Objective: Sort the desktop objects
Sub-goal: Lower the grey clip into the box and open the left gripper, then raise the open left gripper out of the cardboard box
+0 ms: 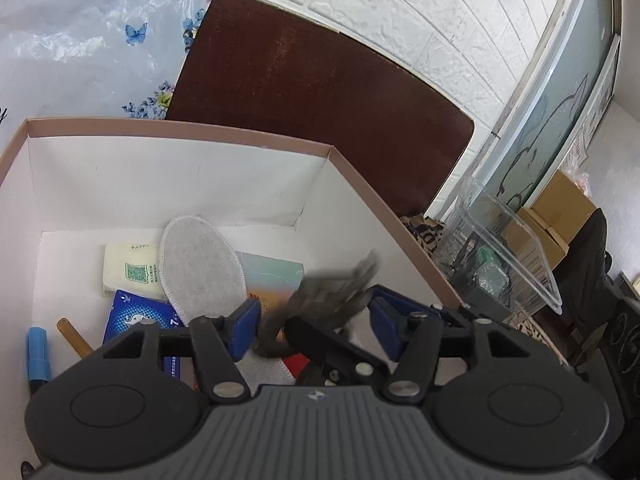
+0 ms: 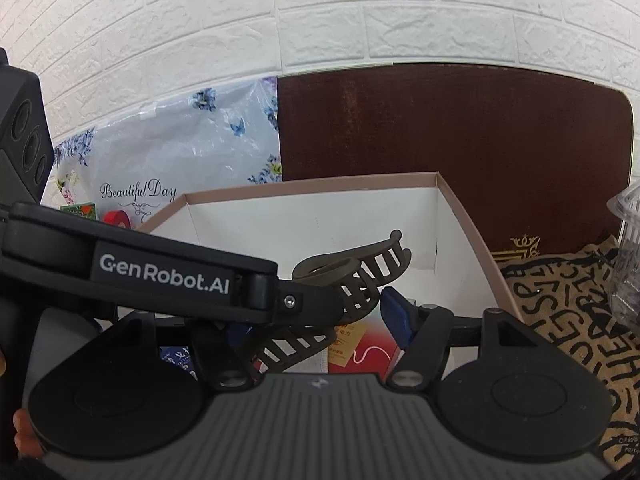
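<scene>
A grey-brown claw hair clip (image 1: 332, 292) hangs over the white box (image 1: 180, 130), blurred, between the blue pads of my left gripper (image 1: 314, 320), which stand apart from it. One black finger (image 1: 320, 340) of the right gripper crosses just under it. In the right wrist view the clip (image 2: 352, 276) lies between the fingers of my right gripper (image 2: 316, 322). Its teeth sit beside the right pad (image 2: 396, 316). The left gripper's finger (image 2: 180, 272) hides the other pad. A grey insole (image 1: 200, 264), a tissue pack (image 1: 128, 272), a blue packet (image 1: 136, 320) and a blue marker (image 1: 38, 354) lie in the box.
A dark brown mat (image 1: 320, 92) lies behind the box against the white brick wall. A floral plastic bag (image 1: 80, 40) is at the left. A clear plastic container (image 1: 508, 248) and a patterned cloth (image 2: 560, 320) are at the right. A red tape roll (image 2: 116, 218) sits left of the box.
</scene>
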Demonstrator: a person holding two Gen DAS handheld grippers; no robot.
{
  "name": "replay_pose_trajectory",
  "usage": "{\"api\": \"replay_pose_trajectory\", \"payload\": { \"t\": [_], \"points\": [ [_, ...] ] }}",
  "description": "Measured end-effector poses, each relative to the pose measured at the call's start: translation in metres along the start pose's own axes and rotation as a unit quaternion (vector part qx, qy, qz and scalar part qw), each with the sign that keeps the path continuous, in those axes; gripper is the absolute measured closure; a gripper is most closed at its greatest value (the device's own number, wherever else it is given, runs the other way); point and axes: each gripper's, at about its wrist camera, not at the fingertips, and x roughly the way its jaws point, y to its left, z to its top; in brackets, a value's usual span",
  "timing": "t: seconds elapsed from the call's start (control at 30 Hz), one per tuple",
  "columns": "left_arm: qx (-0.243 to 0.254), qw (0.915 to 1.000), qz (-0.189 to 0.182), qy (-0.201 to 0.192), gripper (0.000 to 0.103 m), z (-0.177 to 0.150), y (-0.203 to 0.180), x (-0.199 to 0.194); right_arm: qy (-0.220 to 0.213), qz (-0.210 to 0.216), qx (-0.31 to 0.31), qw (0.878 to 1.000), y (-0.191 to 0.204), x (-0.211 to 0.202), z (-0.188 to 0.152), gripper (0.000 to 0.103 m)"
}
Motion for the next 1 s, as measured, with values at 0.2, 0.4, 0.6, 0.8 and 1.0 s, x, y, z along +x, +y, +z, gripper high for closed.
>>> {"api": "replay_pose_trajectory", "payload": {
  "t": [0.2, 0.4, 0.6, 0.8, 1.0],
  "points": [
    [0.009, 0.9997, 0.016, -0.019, 0.004, 0.000, -0.001, -0.009, -0.003, 0.002, 0.003, 1.000, 0.002, -0.001, -0.003, 0.016],
    [0.012, 0.9994, 0.030, -0.016, 0.002, -0.003, -0.001, -0.016, -0.002, 0.005, 0.008, 1.000, 0.007, -0.005, -0.005, 0.007],
    [0.021, 0.9990, 0.036, -0.018, 0.002, -0.008, -0.005, -0.024, -0.009, -0.002, 0.013, 1.000, 0.013, -0.012, -0.004, 0.004],
    [0.031, 0.9984, 0.042, -0.024, 0.002, -0.013, -0.011, -0.037, -0.010, -0.011, 0.024, 1.000, 0.015, -0.021, -0.004, 0.004],
    [0.036, 0.9980, 0.041, -0.031, 0.002, -0.021, -0.018, -0.053, -0.011, -0.016, 0.026, 0.999, 0.018, -0.035, -0.004, 0.002]
  ]
}}
